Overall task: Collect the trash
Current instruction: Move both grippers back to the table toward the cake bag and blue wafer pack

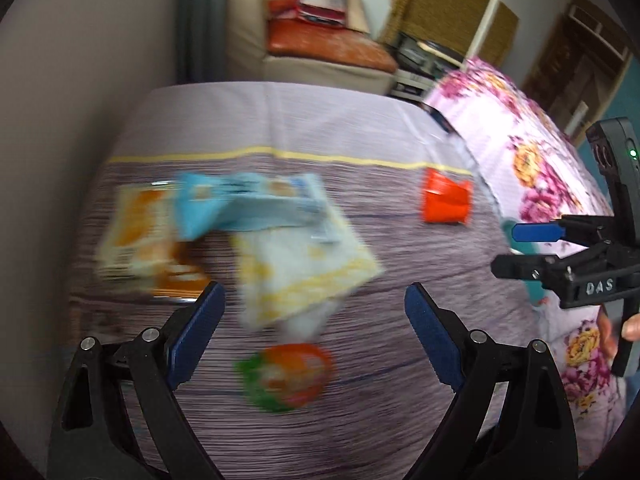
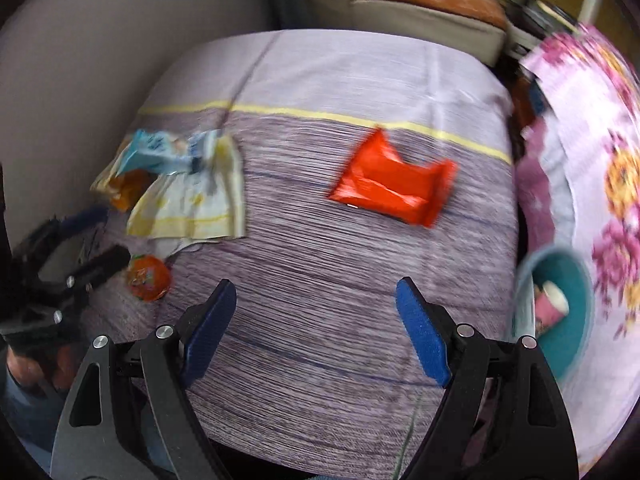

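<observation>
Trash lies on a table under a grey-purple cloth (image 1: 360,248). At the left is a heap of wrappers: a light blue packet (image 1: 248,204), a pale yellow-edged one (image 1: 308,272) and an orange one (image 1: 140,240). A round orange-green lid (image 1: 286,376) lies nearer. An orange-red wrapper (image 2: 390,184) lies alone at the right. My left gripper (image 1: 316,304) hovers open above the heap and lid, nothing between its fingers. My right gripper (image 2: 316,300) hovers open over bare cloth, short of the red wrapper. Both views are blurred.
A teal bin (image 2: 568,312) holding a pink cup (image 2: 552,304) stands off the table's right edge, beside a floral bedcover (image 2: 600,160). A cream seat with an orange cushion (image 1: 328,48) stands behind the table. A wall (image 1: 80,100) borders the left side.
</observation>
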